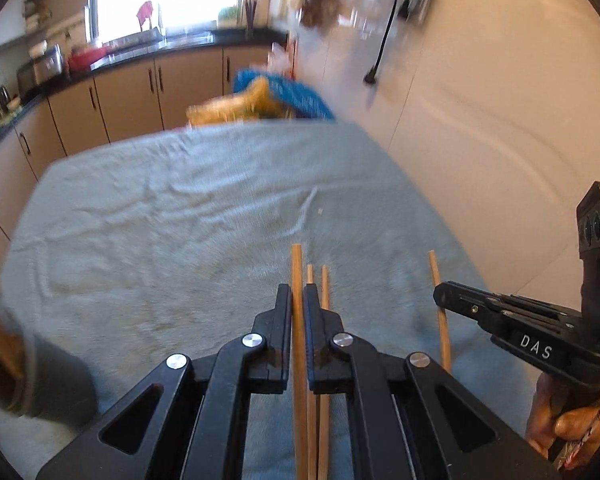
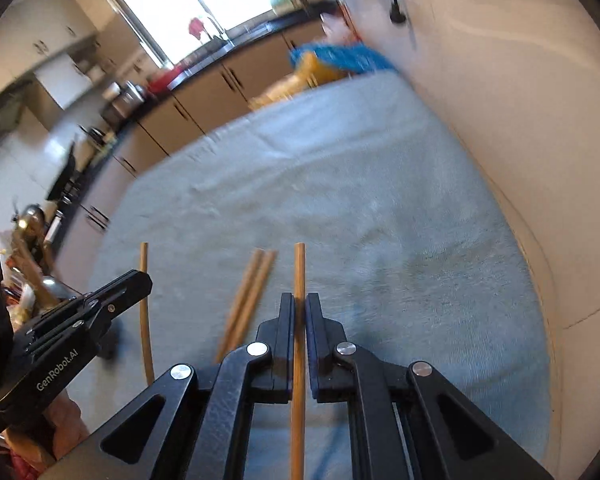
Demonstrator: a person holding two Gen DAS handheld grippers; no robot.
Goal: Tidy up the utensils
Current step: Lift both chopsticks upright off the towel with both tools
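Left gripper fingers pinch one wooden chopstick; right gripper fingers pinch another chopstick, flanking the loose pair on the towel-covered surface

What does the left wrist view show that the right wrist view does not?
Only the left wrist view: a grey cup at the left edge of the table, and a hand holding the right gripper.
Only the right wrist view: the left gripper from the side, and clutter with a metal spoon at the left edge.
Both: the light blue towel, four chopsticks, one clamped in each gripper and a loose pair lying on the towel, plus the kitchen cabinets and window.
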